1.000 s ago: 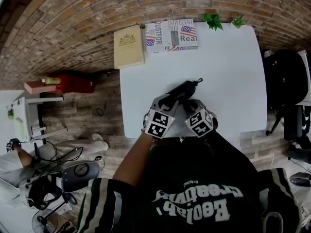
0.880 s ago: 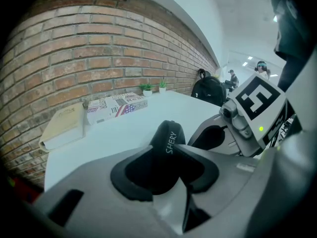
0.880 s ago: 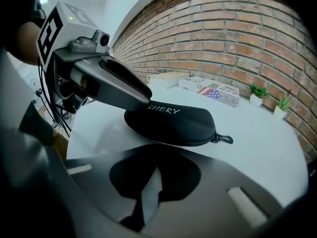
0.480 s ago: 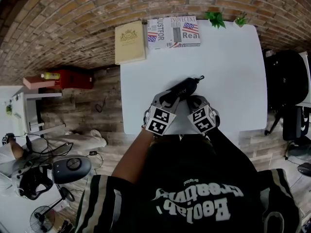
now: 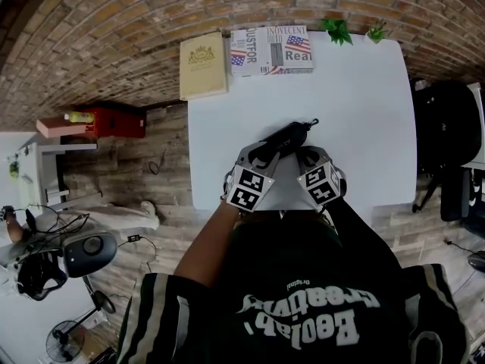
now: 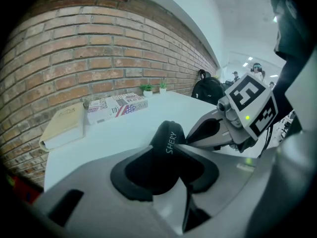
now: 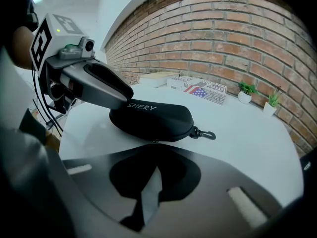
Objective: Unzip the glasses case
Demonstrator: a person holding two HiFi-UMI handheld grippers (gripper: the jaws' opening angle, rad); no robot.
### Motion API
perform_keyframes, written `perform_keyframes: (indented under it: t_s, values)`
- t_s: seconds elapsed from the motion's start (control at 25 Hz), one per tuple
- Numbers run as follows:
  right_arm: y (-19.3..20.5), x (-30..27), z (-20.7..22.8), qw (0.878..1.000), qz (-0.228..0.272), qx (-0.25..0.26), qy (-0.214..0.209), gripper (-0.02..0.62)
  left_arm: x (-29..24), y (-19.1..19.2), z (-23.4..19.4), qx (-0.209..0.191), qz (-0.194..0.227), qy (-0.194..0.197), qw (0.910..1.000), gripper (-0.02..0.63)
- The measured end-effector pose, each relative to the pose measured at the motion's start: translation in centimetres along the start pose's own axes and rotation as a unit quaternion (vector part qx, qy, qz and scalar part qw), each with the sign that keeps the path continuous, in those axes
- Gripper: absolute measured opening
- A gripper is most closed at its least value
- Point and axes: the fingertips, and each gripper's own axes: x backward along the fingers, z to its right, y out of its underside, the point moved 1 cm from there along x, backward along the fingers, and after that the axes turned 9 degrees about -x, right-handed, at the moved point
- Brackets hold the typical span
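A black glasses case [image 5: 288, 136] printed SHERY lies slanted on the white table [image 5: 356, 105], its clip hook [image 5: 310, 123] at the far end. My left gripper [image 5: 261, 152] is shut on the case's near left end; the case [image 6: 166, 143] fills the gap between its jaws. My right gripper [image 5: 301, 158] is at the case's near side. Its jaws are closed together right at the small metal zipper pull [image 7: 155, 142] on the seam of the case [image 7: 153, 118]. The left gripper's finger [image 7: 106, 90] lies over the case's top.
A beige book [image 5: 203, 67] and a flag-printed box [image 5: 271, 50] lie at the table's far edge, with two small plants [image 5: 336, 30] to their right. A black bag [image 5: 443, 127] stands off the right side. The table's near edge is just under my grippers.
The right gripper has slid a little to the right along the case's near side. The left gripper and the case have stayed put.
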Motion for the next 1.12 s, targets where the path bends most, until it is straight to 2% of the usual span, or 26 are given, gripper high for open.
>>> perform_keyframes:
  t_s: [0.28, 1.12]
  values:
    - [0.0, 0.1, 1.3, 1.000, 0.005, -0.003, 0.009, 0.014, 0.3, -0.5, -0.1, -0.005, -0.004, -0.004, 1.0000, 0.130]
    - [-0.3, 0.1, 2.3, 0.999, 0.006, 0.031, 0.015, 0.014, 0.2, -0.5, -0.2, -0.008, -0.009, -0.002, 0.9999, 0.129]
